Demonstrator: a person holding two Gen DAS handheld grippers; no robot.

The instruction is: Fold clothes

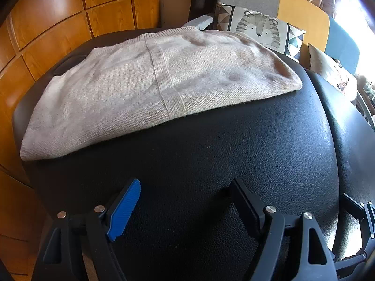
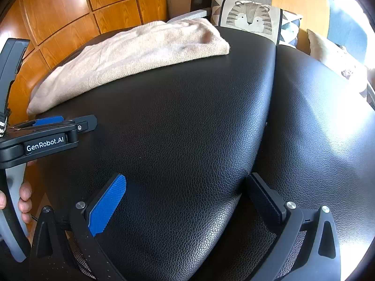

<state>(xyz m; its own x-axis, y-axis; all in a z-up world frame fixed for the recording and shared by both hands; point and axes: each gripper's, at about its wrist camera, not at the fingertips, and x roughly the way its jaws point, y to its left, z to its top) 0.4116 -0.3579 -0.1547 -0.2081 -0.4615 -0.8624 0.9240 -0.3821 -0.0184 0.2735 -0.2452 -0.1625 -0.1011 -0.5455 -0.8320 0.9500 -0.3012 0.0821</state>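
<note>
A beige knit sweater (image 1: 145, 89) lies folded into a flat rectangle on the far left part of a black leather seat (image 1: 234, 145). My left gripper (image 1: 186, 185) hovers over bare leather in front of the sweater, open, with nothing between its blue pad and its black pad. In the right wrist view the sweater (image 2: 131, 53) is at the upper left. My right gripper (image 2: 187, 178) is open too, empty, over the leather (image 2: 187, 117) near the seam between two cushions. The left gripper (image 2: 70, 123) shows side-on at that view's left edge.
A tiger-print cushion (image 1: 260, 28) leans behind the seat, and a pale cushion (image 1: 332, 70) lies at the right. Orange wooden panels (image 1: 46, 23) fill the left. A person's fingers (image 2: 24, 199) hold the left gripper's handle. Bright sunlight glares at the right edge.
</note>
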